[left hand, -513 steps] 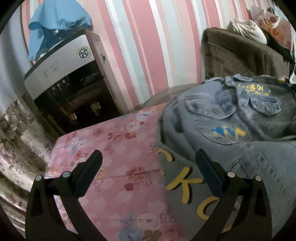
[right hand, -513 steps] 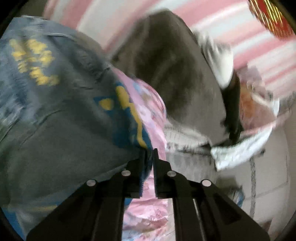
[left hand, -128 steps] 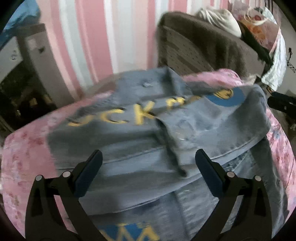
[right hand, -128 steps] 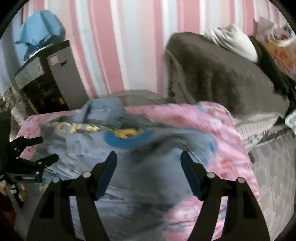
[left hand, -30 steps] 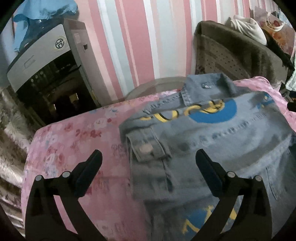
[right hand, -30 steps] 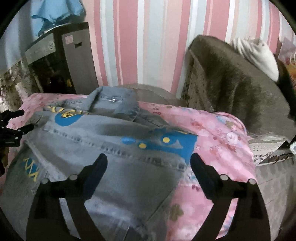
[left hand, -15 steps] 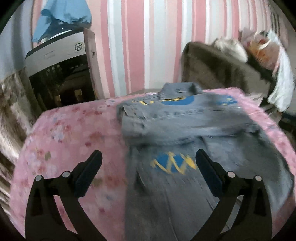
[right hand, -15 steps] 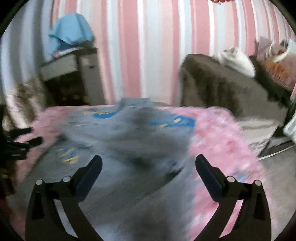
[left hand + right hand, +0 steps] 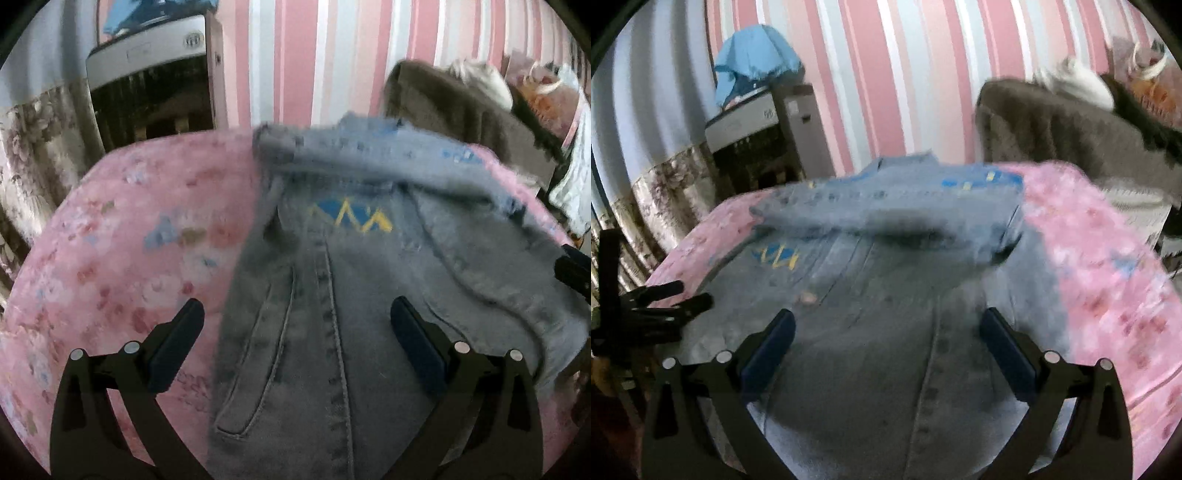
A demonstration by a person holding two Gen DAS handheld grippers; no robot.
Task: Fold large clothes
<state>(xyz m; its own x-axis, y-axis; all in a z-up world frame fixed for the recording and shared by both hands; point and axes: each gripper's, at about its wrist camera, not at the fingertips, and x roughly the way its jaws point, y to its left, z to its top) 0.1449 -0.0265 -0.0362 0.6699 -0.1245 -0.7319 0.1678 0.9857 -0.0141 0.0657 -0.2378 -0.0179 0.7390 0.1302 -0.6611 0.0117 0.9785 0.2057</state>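
Observation:
A blue denim jacket lies on a table under a pink flowered cloth. Its top part is folded down into a band across the far side, with a blue and yellow zigzag patch below it. My left gripper is open and empty above the jacket's near part. My right gripper is open and empty above the jacket from the right side. The left gripper also shows at the left edge of the right wrist view. The right gripper's tip shows at the right edge of the left wrist view.
A grey water dispenser with a blue cover stands behind the table on the left. A brown chair piled with clothes stands at the back right. The wall has pink and white stripes. A flowered curtain hangs at the far left.
Both grippers have drawn back toward the near edge and dropped lower over the jacket. The jacket lies as it did half a second ago, its top folded down.

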